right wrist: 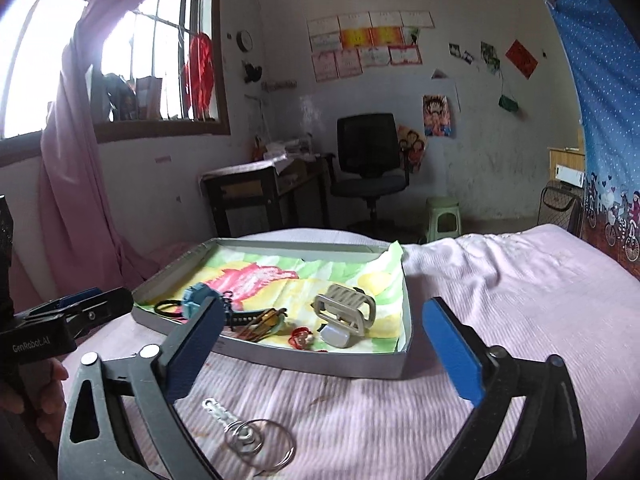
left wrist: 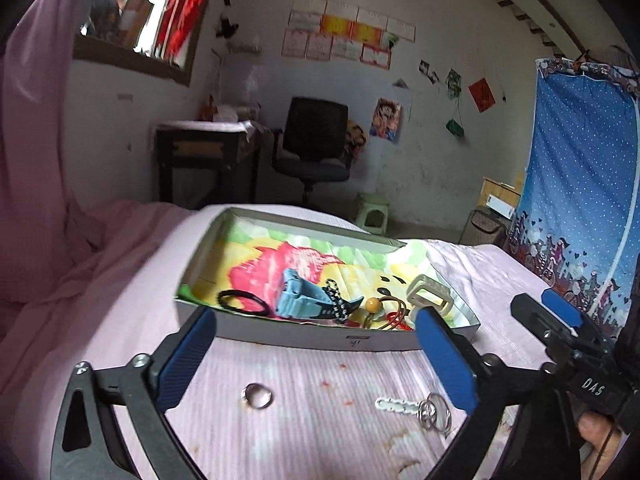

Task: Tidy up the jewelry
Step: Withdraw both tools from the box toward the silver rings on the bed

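1. Left gripper (left wrist: 316, 356): jaws spread wide, nothing between the blue pads (left wrist: 186, 360); hovering above the pink bedspread (left wrist: 320, 440), just short of the box front.
2. Right gripper (right wrist: 320, 354): likewise released, empty; seen at 3 o'clock in the left wrist view.
3. Shallow grey cardboard box (left wrist: 304, 338) resting on the bedspread at 12 o'clock of the left gripper, lined with a colourful printed cloth (left wrist: 280, 264).
4. Inside box, along the near wall: black hair tie (left wrist: 243, 302) at the left end, blue watch (left wrist: 304, 298) beside it, bracelet with a yellow bead (left wrist: 373, 305), beige hair claw clip (left wrist: 430, 295) at the right end.
5. Outside box, on bedspread: small silver ring (left wrist: 258, 396) at 7 o'clock between the left fingers; white chain with wire key rings (left wrist: 434, 412) at 5 o'clock, well apart from the ring.
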### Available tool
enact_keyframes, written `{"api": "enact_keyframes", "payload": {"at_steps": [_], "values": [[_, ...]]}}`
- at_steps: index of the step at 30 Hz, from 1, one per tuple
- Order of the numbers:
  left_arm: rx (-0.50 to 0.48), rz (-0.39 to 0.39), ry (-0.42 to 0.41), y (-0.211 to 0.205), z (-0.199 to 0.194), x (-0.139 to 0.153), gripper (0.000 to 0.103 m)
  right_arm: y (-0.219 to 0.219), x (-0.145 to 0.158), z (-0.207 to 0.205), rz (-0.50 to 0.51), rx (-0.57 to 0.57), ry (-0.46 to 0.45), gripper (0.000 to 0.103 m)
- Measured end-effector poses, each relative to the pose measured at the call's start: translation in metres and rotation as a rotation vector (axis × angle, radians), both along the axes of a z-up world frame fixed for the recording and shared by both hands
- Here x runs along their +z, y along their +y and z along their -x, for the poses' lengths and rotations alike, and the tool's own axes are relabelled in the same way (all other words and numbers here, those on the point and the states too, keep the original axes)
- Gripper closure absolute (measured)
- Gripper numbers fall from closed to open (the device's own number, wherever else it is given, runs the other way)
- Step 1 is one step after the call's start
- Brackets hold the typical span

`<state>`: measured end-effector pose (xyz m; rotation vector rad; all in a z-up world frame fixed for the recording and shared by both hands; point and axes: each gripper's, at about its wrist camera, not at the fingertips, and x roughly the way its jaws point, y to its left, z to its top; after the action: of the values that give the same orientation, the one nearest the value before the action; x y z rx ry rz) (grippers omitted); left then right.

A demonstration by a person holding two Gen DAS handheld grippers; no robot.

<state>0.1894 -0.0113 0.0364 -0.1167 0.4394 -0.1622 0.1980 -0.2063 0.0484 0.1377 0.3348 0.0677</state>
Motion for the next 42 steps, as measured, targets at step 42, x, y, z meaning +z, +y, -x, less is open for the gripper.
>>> {"api": "enact_keyframes", "payload": {"at_steps": [42], "values": [[0.057, -0.033, 0.074, 0.041, 0.059, -0.040, 0.000, 0.029, -0.026, 0.059, 0.093, 0.015, 0.103, 0.001]]}}
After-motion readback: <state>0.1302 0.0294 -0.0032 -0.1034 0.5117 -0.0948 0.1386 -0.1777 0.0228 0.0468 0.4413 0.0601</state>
